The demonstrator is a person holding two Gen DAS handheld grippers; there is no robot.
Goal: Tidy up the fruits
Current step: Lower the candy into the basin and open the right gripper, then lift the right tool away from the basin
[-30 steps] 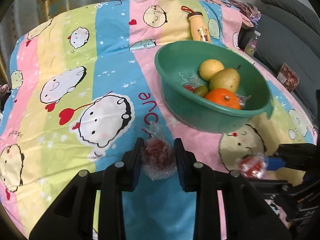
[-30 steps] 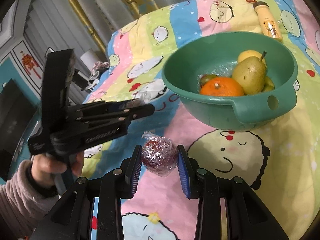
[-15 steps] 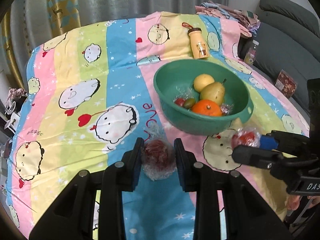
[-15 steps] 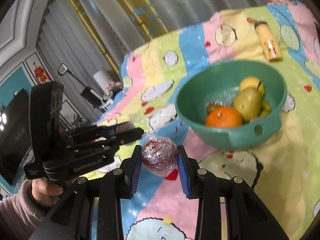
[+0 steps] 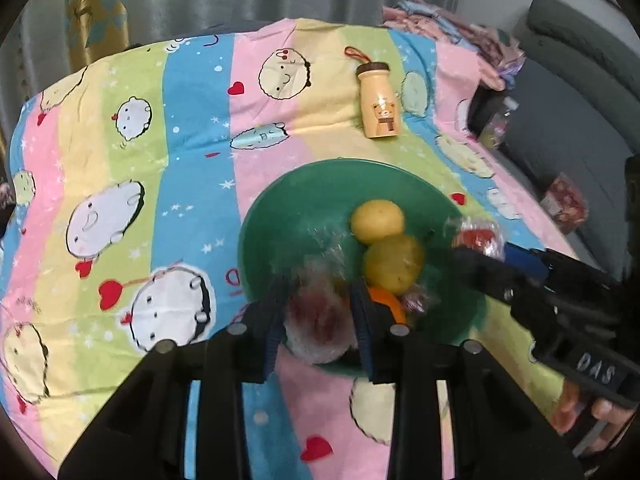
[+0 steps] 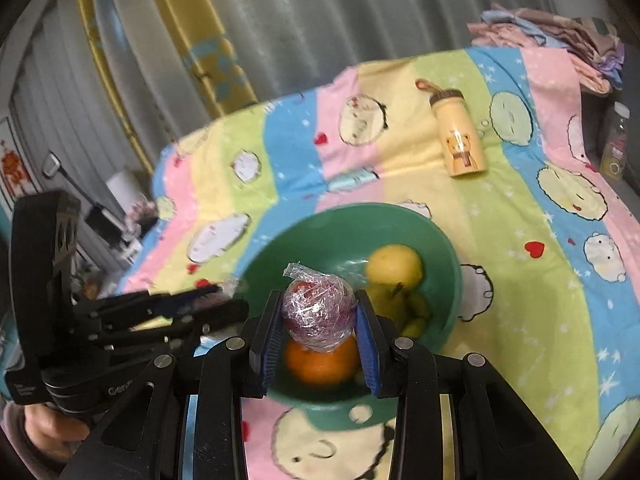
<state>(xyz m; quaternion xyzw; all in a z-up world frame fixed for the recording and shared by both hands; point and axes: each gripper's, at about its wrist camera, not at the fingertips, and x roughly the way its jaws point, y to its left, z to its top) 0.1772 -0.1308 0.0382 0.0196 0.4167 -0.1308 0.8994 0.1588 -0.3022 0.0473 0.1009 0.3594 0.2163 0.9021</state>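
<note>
A green bowl [image 5: 256, 232] [image 6: 448, 256] stands on the striped cartoon cloth. It holds a yellow fruit [image 5: 378, 220] [image 6: 394, 266], a pear [image 5: 394, 264] and an orange [image 6: 320, 360]. My left gripper [image 5: 320, 320] hangs over the bowl's near rim with a plastic-wrapped red fruit [image 5: 320, 320] filling the gap between its pads; its jaws are opening. My right gripper [image 6: 319, 316] is shut on a second wrapped red fruit [image 6: 319, 308] above the orange. In the left wrist view the right gripper [image 5: 478, 240] reaches in over the bowl's right side.
A yellow bear-print bottle [image 5: 378, 98] [image 6: 460, 140] lies on the cloth behind the bowl. A grey sofa [image 5: 580, 120] with a red packet [image 5: 564, 204] borders the right side. Folded clothes [image 5: 460, 28] are piled at the far right corner, with curtains behind.
Both grippers rose off the cloth and moved forward with their wrapped fruits. They now hang over the bowl instead of in front of it.
</note>
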